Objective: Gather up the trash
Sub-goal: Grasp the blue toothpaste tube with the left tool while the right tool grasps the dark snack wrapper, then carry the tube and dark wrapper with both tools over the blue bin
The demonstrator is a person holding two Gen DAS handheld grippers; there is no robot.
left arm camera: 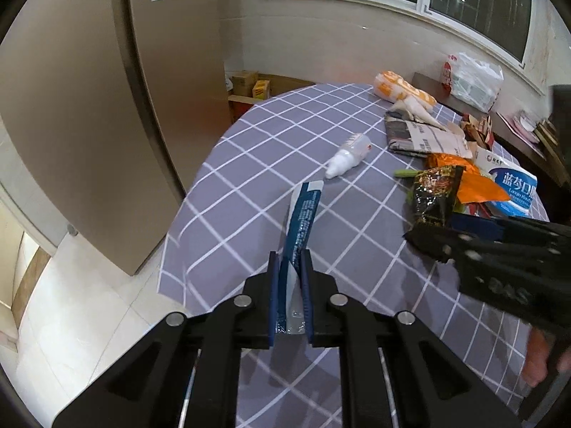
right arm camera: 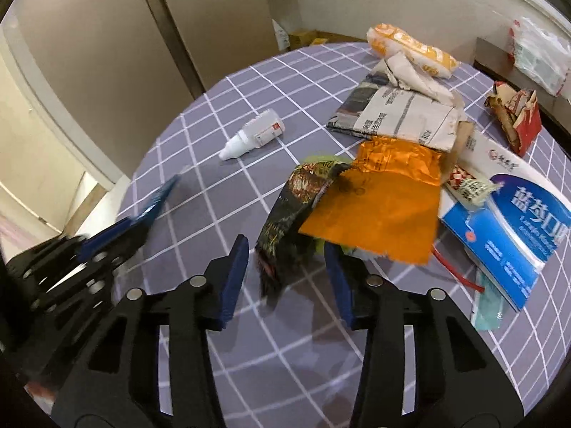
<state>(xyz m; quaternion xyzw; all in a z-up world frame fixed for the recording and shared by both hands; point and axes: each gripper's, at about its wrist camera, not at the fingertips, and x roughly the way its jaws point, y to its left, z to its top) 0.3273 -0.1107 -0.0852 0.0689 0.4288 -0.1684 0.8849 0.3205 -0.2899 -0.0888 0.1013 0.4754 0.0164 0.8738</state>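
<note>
Now the left claw (left arm camera: 289, 267) grips a blue sachet (left arm camera: 301, 221), lifted clear of the checked surface (left arm camera: 249, 164).
The right claw (right arm camera: 285, 267) stands open around the dark snack wrapper (right arm camera: 296, 207), pads not yet pressing; I judge it must close, then lift.

The left gripper (left arm camera: 289, 260) is closed on a blue sachet (left arm camera: 302, 214), which sticks out forward between the pads above the checked desk (left arm camera: 249, 135). Just beyond the tip of the sachet lies a small white bottle (left arm camera: 348, 157) on its side. To the right of the gripper, the right gripper (left arm camera: 446, 239) reaches a black wrapper (left arm camera: 433, 196) beside orange foil (left arm camera: 474, 185) and a blue box (left arm camera: 514, 185).
</note>
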